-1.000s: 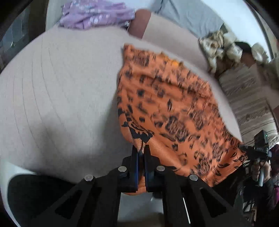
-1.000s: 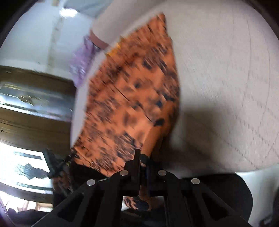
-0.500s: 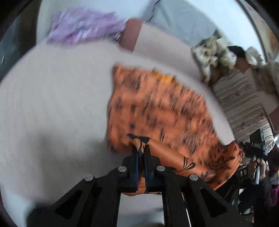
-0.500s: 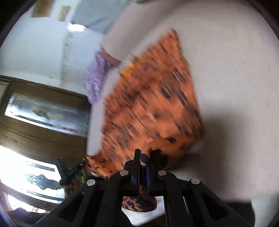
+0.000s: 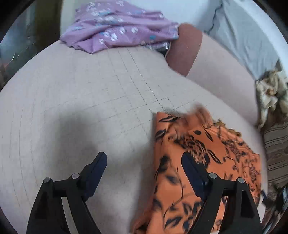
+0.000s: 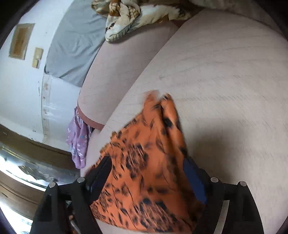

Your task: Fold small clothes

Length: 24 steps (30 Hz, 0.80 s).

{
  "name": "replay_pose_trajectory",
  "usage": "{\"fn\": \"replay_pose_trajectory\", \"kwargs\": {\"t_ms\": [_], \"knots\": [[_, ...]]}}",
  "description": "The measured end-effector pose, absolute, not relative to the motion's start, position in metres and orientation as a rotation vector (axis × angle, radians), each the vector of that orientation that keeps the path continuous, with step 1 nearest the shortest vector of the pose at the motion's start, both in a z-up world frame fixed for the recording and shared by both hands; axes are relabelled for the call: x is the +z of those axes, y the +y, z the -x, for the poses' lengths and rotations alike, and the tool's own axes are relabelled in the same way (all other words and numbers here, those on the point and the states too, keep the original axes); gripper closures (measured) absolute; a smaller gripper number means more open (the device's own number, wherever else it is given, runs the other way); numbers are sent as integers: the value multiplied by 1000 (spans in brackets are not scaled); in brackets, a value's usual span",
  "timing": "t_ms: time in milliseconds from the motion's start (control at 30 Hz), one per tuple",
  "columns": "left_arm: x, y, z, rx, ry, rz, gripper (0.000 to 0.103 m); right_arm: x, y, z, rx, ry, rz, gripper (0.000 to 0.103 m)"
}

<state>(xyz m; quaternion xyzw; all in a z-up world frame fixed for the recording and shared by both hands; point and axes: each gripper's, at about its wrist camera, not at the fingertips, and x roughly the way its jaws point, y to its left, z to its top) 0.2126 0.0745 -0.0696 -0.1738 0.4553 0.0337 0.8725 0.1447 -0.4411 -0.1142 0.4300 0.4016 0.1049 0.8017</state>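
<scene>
An orange garment with a black floral print (image 5: 201,162) lies folded over on the beige quilted cushion (image 5: 81,108). It also shows in the right wrist view (image 6: 144,171). My left gripper (image 5: 144,162) is open and empty, just above the garment's left edge; its right finger (image 5: 192,171) is over the cloth. My right gripper (image 6: 147,171) is open and empty, with the jaws spread over the garment's near part.
A purple flowered garment (image 5: 117,25) lies at the cushion's far edge, also in the right wrist view (image 6: 77,142). A grey pillow (image 5: 248,36) and a rumpled cream blanket (image 6: 136,16) lie beyond. A brown door (image 6: 27,162) stands at left.
Both grippers held corners of the orange garment, carried them forward over it, then opened and let go. The garment now lies folded in half.
</scene>
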Motion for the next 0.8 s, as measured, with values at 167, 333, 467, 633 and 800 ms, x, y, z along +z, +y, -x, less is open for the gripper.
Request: {"fn": "replay_pose_trajectory", "kwargs": {"t_ms": [167,333,467,633,800], "knots": [[-71,67,-143,38,919,442,18,-126,-423,-65,215,892,-953,19],[-103,30,-128,10,990,425,18,-148,-396,-55,172,939,-1031,19],[-104,17,-145,98,965,386,6,-152,-387,-71,98,914,-1111,15],[-102,14,-179,136,1014,370,82,-153,-373,-102,38,860,-1109,43],[-52,13,-169,53,930,351,87,-137,-366,-118,42,896,-1026,91]]}}
